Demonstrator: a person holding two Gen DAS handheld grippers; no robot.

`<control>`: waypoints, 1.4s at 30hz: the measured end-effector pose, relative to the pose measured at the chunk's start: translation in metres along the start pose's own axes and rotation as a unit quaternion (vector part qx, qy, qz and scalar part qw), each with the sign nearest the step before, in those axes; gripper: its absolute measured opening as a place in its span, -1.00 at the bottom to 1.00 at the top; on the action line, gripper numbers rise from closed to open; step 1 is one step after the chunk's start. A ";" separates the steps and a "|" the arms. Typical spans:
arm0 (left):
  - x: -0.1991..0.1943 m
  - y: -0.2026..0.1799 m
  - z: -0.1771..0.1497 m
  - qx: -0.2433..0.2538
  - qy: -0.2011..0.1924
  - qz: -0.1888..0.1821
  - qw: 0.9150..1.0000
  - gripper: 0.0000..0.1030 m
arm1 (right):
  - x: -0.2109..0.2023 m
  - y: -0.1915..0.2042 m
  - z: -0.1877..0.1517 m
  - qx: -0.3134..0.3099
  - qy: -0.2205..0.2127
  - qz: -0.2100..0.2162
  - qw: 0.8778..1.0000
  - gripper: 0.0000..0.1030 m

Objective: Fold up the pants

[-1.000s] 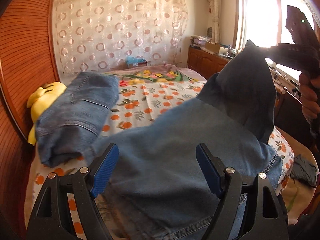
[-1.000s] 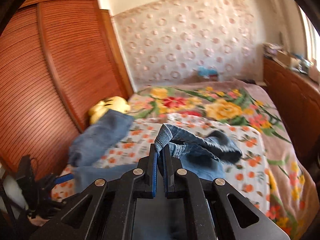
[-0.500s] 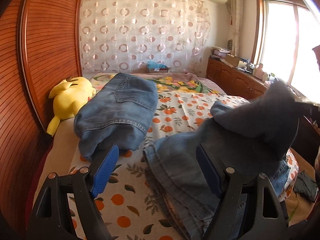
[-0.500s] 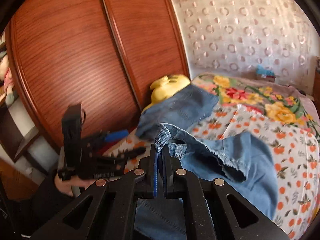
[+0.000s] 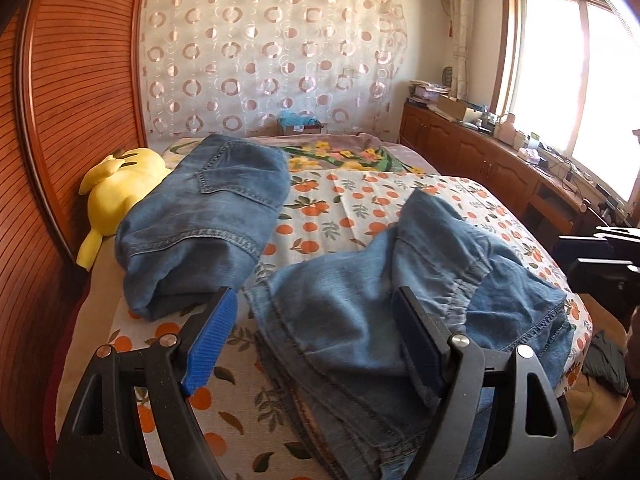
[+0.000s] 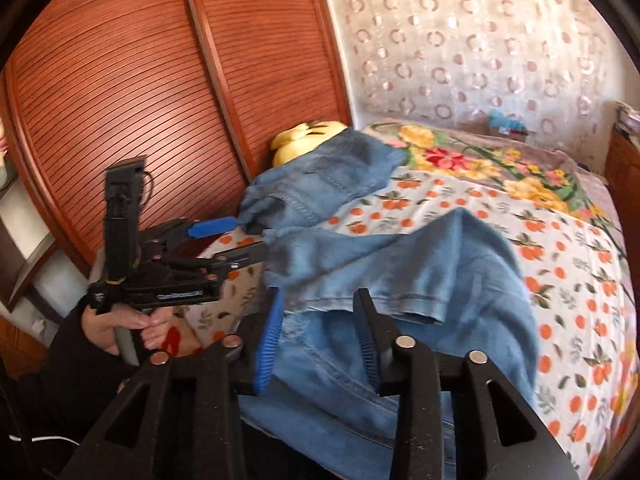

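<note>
- The jeans (image 5: 360,312) being folded lie crumpled on the near end of the bed (image 5: 328,216), one flap doubled loosely over the rest.
- The right gripper (image 6: 320,332) hovers just over the jeans' near edge. Its jaws have just been opening and now stand apart, denim below and between them but no pad pressing on it, so the flap looks released.
- The left gripper (image 5: 312,340) is at the jeans' left edge, jaws wide apart and clamped on nothing.
- Judged from this, the step in hand is laying the flap down. To do it well, draw the right gripper back clear of the cloth so no seam catches a pad, then square the flap's hem with the layer under it and smooth the bunched ridge across the middle.
- For the next fold, grip through every layer at a corner, not the top one only.
- A second pair of jeans (image 5: 200,216), already folded, lies beyond and left of the jeans in hand, nearly touching them. It is the one thing in the way on that side.
- A yellow plush toy (image 5: 120,188) lies further left, against the wooden wardrobe doors (image 6: 160,80).
- Right of the jeans the bed drops off beside a low wooden cabinet (image 5: 480,152) under the window.
</note>
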State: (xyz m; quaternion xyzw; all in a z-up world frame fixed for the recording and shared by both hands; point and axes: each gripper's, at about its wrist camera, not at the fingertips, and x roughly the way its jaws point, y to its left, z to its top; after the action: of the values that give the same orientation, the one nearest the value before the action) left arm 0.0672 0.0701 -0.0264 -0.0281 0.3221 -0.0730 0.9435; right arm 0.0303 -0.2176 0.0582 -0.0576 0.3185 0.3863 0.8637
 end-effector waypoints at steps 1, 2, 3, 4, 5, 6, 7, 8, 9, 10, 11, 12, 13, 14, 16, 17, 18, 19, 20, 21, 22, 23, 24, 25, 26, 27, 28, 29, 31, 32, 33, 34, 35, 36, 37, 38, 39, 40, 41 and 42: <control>0.000 -0.005 0.001 0.005 0.000 -0.004 1.000 0.56 | -0.005 -0.004 -0.006 0.005 -0.002 -0.012 1.000 -0.22; 0.000 -0.009 0.002 0.010 0.000 -0.007 1.000 0.56 | -0.006 -0.011 -0.012 0.009 -0.003 -0.025 1.000 -0.21; 0.001 -0.015 0.003 0.017 0.001 -0.011 1.000 0.56 | -0.007 -0.015 -0.017 0.012 -0.003 -0.041 0.999 -0.20; 0.003 -0.021 0.004 0.023 0.003 -0.014 1.000 0.56 | -0.008 -0.020 -0.021 0.014 -0.003 -0.061 0.998 -0.20; 0.003 -0.026 0.004 0.029 0.005 -0.018 0.999 0.56 | -0.007 -0.025 -0.026 0.018 -0.002 -0.077 0.997 -0.20; 0.004 -0.030 0.004 0.034 0.007 -0.022 0.999 0.56 | -0.005 -0.030 -0.031 0.024 0.001 -0.088 0.996 -0.19; 0.006 -0.036 0.003 0.040 0.010 -0.026 0.999 0.56 | -0.004 -0.033 -0.035 0.028 0.003 -0.097 0.995 -0.19; 0.007 -0.040 0.002 0.044 0.012 -0.030 0.998 0.56 | -0.003 -0.035 -0.039 0.033 0.005 -0.106 0.994 -0.19; 0.008 -0.044 0.000 0.048 0.016 -0.035 0.998 0.56 | -0.003 -0.038 -0.045 0.039 0.008 -0.114 0.993 -0.19; 0.010 -0.048 -0.003 0.053 0.022 -0.040 0.998 0.56 | -0.003 -0.040 -0.049 0.043 0.010 -0.117 0.992 -0.19; 0.011 -0.051 -0.005 0.057 0.027 -0.042 0.997 0.56 | -0.002 -0.040 -0.053 0.048 0.013 -0.120 0.992 -0.19; 0.012 -0.054 -0.007 0.060 0.031 -0.042 0.997 0.56 | -0.001 -0.040 -0.057 0.051 0.016 -0.123 0.991 -0.19; 0.013 -0.056 -0.011 0.063 0.035 -0.043 0.996 0.56 | -0.001 -0.039 -0.062 0.053 0.021 -0.123 0.991 -0.19; 0.013 -0.058 -0.014 0.066 0.039 -0.045 0.996 0.56 | -0.001 -0.039 -0.064 0.055 0.026 -0.121 0.991 -0.19; 0.013 -0.060 -0.025 0.070 0.049 -0.049 0.995 0.56 | -0.002 -0.035 -0.070 0.053 0.032 -0.113 0.992 -0.18; 0.013 -0.060 -0.028 0.071 0.053 -0.050 0.995 0.55 | -0.002 -0.033 -0.072 0.051 0.033 -0.112 0.992 -0.12; 0.013 -0.060 -0.034 0.071 0.058 -0.053 0.994 0.50 | -0.003 -0.031 -0.074 0.048 0.035 -0.110 0.992 -0.05; 0.012 -0.060 -0.037 0.071 0.062 -0.055 0.994 0.40 | -0.004 -0.028 -0.076 0.045 0.037 -0.107 0.993 -0.03; 0.012 -0.059 -0.040 0.070 0.065 -0.055 0.994 0.32 | -0.005 -0.025 -0.077 0.042 0.038 -0.106 0.993 0.00; 0.012 -0.058 -0.042 0.068 0.067 -0.055 0.994 0.28 | -0.005 -0.022 -0.078 0.038 0.039 -0.108 0.993 0.02; 0.012 -0.057 -0.044 0.064 0.067 -0.058 0.994 0.15 | -0.003 -0.022 -0.078 0.034 0.042 -0.111 0.992 0.04; 0.013 -0.057 -0.043 0.061 0.068 -0.061 0.994 0.03 | 0.000 -0.023 -0.078 0.031 0.045 -0.114 0.992 0.06; 0.013 -0.057 -0.043 0.056 0.068 -0.062 0.994 -0.05 | 0.002 -0.024 -0.078 0.028 0.050 -0.116 0.992 0.07; 0.013 -0.057 -0.044 0.055 0.067 -0.063 0.994 -0.23 | 0.005 -0.025 -0.077 0.025 0.056 -0.117 0.991 0.07; 0.012 -0.057 -0.043 0.053 0.066 -0.066 0.994 -0.33 | 0.007 -0.032 -0.076 0.022 0.060 -0.116 0.991 0.07; 0.011 -0.058 -0.043 0.053 0.065 -0.070 0.994 -0.39 | 0.008 -0.030 -0.077 0.019 0.065 -0.115 0.991 0.07; 0.009 -0.060 -0.042 0.056 0.062 -0.074 0.994 -0.57 | 0.010 -0.031 -0.077 0.017 0.069 -0.115 0.991 0.07; 0.006 -0.062 -0.042 0.059 0.059 -0.074 0.994 -0.73 | 0.011 -0.034 -0.077 0.017 0.071 -0.114 0.991 0.03; 0.001 -0.065 -0.039 0.060 0.053 -0.076 0.994 -0.77 | 0.005 -0.038 -0.081 0.022 0.071 -0.108 0.991 -0.37; -0.003 -0.066 -0.038 0.060 0.050 -0.080 0.994 -0.79 | 0.005 -0.040 -0.083 0.023 0.070 -0.107 0.992 -0.54; -0.007 -0.067 -0.036 0.059 0.045 -0.083 0.994 -0.79 | 0.003 -0.041 -0.083 0.023 0.068 -0.103 0.992 -0.66; -0.012 -0.067 -0.034 0.056 0.038 -0.087 0.994 -0.80 | 0.001 -0.042 -0.083 0.024 0.064 -0.098 0.993 -0.68; -0.017 -0.067 -0.033 0.054 0.034 -0.090 0.994 -0.81 | -0.002 -0.044 -0.081 0.025 0.055 -0.096 0.994 -0.73; -0.023 -0.067 -0.031 0.051 0.029 -0.094 0.994 -0.81 | -0.006 -0.044 -0.080 0.027 0.046 -0.093 0.994 -0.74; -0.030 -0.067 -0.030 0.046 0.025 -0.100 0.994 -0.81 | -0.011 -0.045 -0.079 0.029 0.037 -0.090 0.995 -0.74; -0.037 -0.066 -0.029 0.040 0.023 -0.106 0.993 -0.81 | -0.018 -0.046 -0.077 0.033 0.026 -0.088 0.995 -0.74; -0.044 -0.064 -0.030 0.034 0.020 -0.112 0.993 -0.81 | -0.025 -0.047 -0.075 0.037 0.017 -0.081 0.996 -0.75; -0.051 -0.063 -0.033 0.031 0.020 -0.114 0.993 -0.81 | -0.031 -0.046 -0.074 0.039 0.010 -0.071 0.997 -0.75; -0.053 -0.062 -0.035 0.031 0.024 -0.111 0.993 -0.81 | -0.036 -0.045 -0.073 0.038 0.004 -0.062 0.997 -0.75; -0.053 -0.062 -0.038 0.033 0.030 -0.106 0.993 -0.81 | -0.039 -0.044 -0.075 0.037 0.004 -0.054 0.998 -0.75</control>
State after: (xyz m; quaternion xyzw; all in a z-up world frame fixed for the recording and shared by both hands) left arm -0.0052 0.0167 -0.0186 -0.0284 0.3433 -0.1837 0.9206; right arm 0.0041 -0.2981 0.0158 -0.0441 0.3322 0.3266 0.8838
